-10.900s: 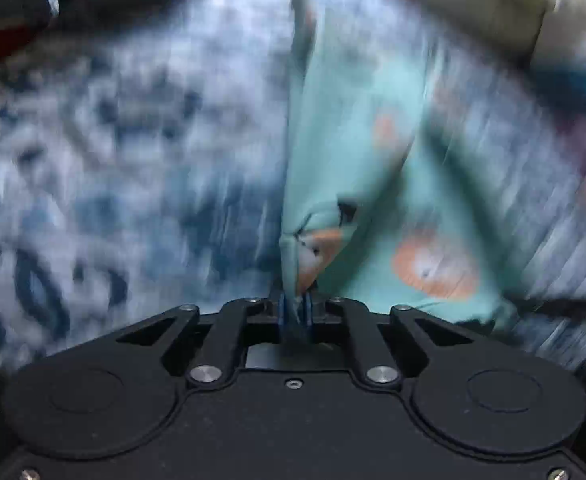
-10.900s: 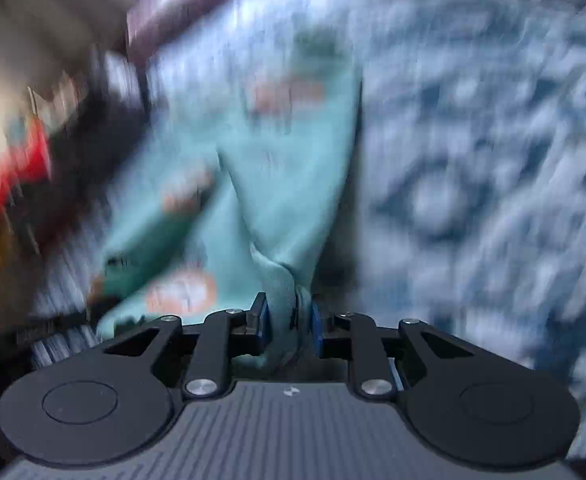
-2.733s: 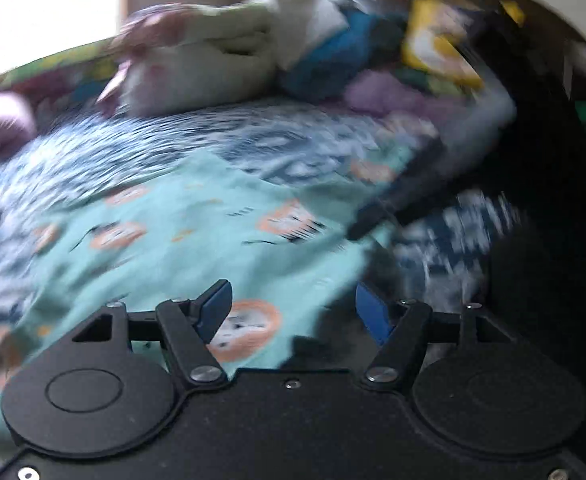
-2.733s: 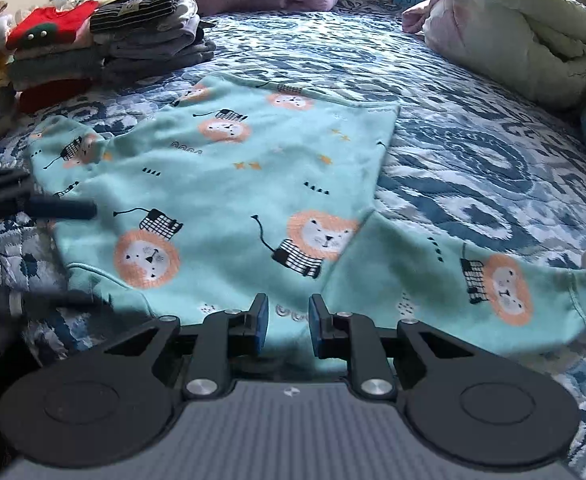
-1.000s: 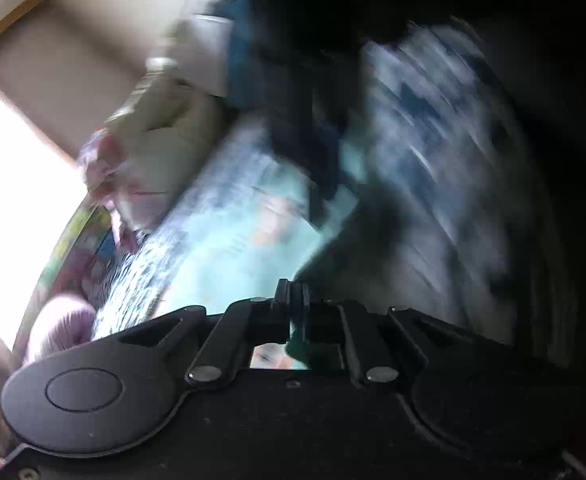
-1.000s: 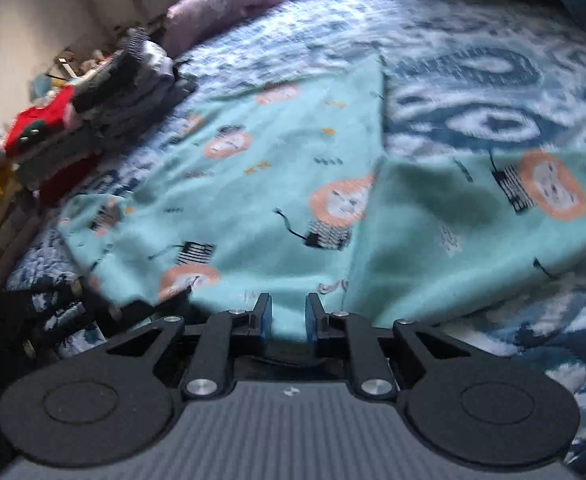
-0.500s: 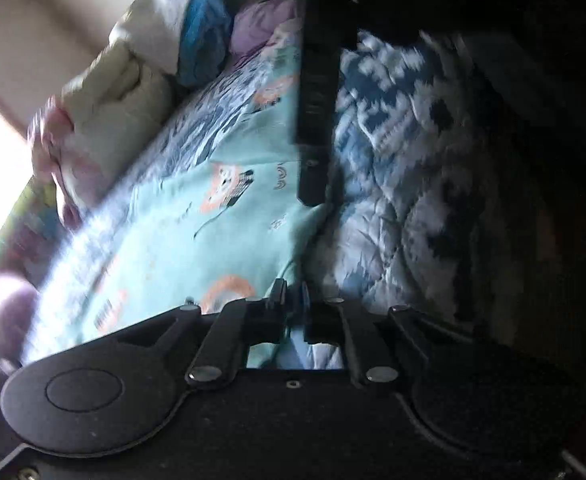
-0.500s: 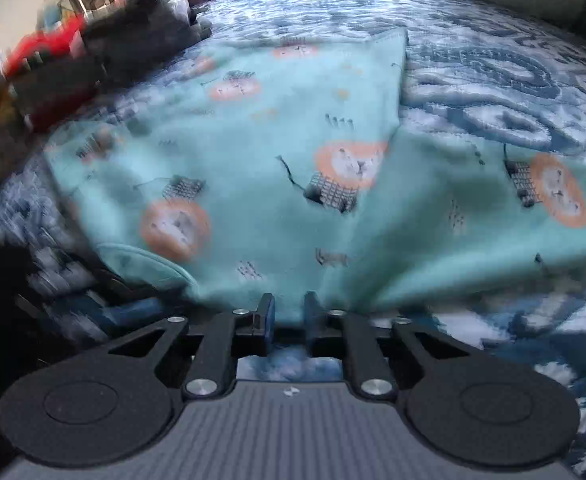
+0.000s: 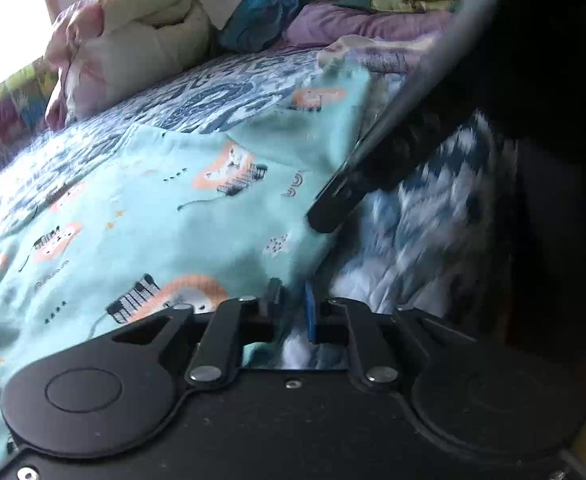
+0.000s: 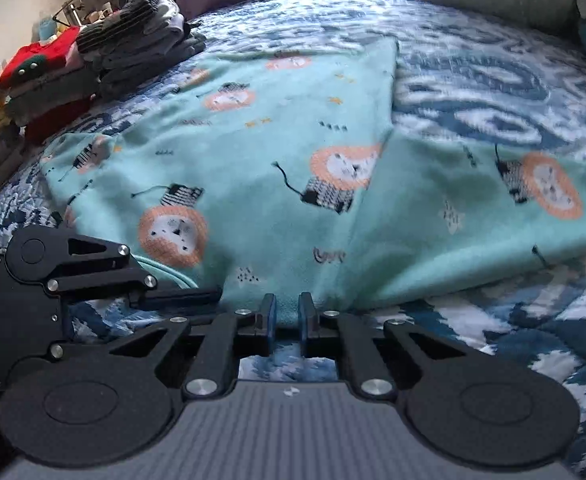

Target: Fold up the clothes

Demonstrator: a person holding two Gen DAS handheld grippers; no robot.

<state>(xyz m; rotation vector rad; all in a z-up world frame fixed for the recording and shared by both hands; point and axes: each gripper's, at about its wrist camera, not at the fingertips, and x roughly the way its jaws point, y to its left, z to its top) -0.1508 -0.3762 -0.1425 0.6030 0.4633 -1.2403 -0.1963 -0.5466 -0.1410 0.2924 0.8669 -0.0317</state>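
Both grippers at near hem of teal lion-print garment point(image 10: 277, 152), spread flat on bed quilt point(image 10: 493, 92). Right gripper point(image 10: 284, 316) clamped on hem fabric; left gripper point(image 9: 291, 312) beside it toward bed's left edge, fingers nearly closed around hem (grip itself unclear). Garment's long axis runs away toward far edge, sleeve point(image 10: 513, 200) out right

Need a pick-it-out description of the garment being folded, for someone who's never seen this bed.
Start at the blue-and-white patterned quilt covering the bed. Spread flat across its near half lies the mint-green top, its near edge between the fingers of the right gripper. Unlike the stack of folded clothes at far left, in grey and red, it is unfolded and printed with orange-maned lions.
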